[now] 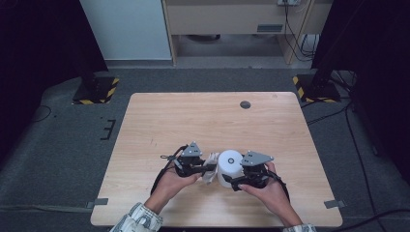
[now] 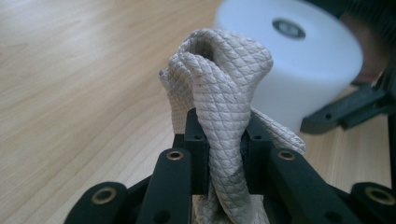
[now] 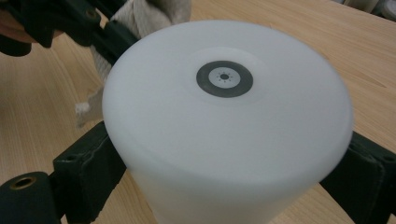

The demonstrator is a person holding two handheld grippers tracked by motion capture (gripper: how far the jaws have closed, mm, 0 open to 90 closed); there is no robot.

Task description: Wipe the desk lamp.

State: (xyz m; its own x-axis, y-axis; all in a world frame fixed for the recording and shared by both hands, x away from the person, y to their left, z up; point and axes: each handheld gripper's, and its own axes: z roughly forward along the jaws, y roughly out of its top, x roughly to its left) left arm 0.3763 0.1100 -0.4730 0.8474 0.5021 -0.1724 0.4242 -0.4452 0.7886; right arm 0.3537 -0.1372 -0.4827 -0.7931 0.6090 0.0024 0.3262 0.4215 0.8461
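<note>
A white cylinder (image 1: 230, 167) with a small dark ring on its flat top (image 3: 224, 78) stands near the table's front edge. My right gripper (image 1: 231, 182) is shut on it, one black jaw on each side of its wall. A crumpled beige quilted cloth (image 2: 219, 88) is pinched between the pads of my left gripper (image 2: 224, 154), which is shut on it. In the high view the cloth (image 1: 211, 166) sits just left of the cylinder, with my left gripper (image 1: 208, 168) close against it. The cloth (image 3: 140, 18) also shows behind the cylinder in the right gripper view.
The wooden table (image 1: 193, 121) has a round grommet hole (image 1: 245, 104) near its far edge. Grey carpet surrounds the table, with black stands on yellow-striped feet (image 1: 96, 89) at the far corners. A cabinet (image 1: 227, 24) and cables lie beyond.
</note>
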